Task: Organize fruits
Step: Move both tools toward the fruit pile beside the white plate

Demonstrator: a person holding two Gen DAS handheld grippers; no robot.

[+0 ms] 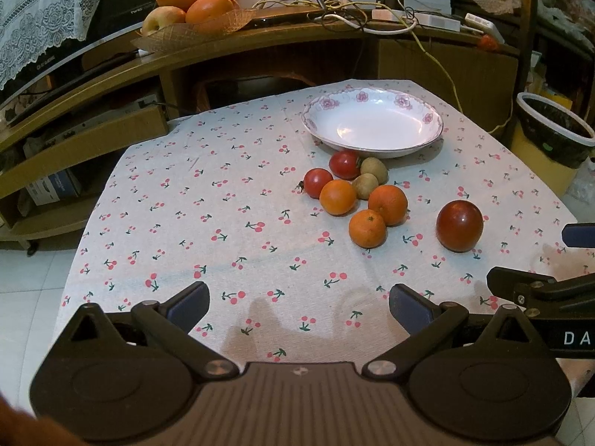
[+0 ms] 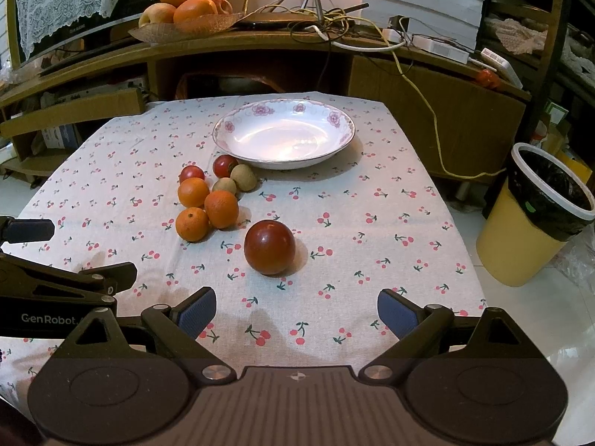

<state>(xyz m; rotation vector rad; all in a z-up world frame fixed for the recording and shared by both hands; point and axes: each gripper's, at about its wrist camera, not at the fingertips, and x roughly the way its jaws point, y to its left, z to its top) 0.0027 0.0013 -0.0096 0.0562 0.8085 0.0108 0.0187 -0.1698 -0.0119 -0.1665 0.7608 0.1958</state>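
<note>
A white floral bowl (image 1: 372, 122) (image 2: 282, 133) stands empty at the far side of the cherry-print tablecloth. In front of it lies a cluster: three oranges (image 1: 387, 204) (image 2: 221, 209), two small tomatoes (image 1: 346, 164) (image 2: 224, 165) and two brown kiwis (image 1: 374, 170) (image 2: 243, 177). A large dark red apple (image 1: 459, 226) (image 2: 269, 247) sits apart, nearer me. My left gripper (image 1: 297, 308) is open and empty over the near cloth. My right gripper (image 2: 296, 312) is open and empty, just short of the apple.
A wooden shelf behind the table holds a basket of fruit (image 1: 193, 22) (image 2: 186, 18) and tangled cables (image 1: 349, 15). A yellow bin with a black liner (image 2: 535, 215) (image 1: 550, 141) stands on the floor to the right of the table.
</note>
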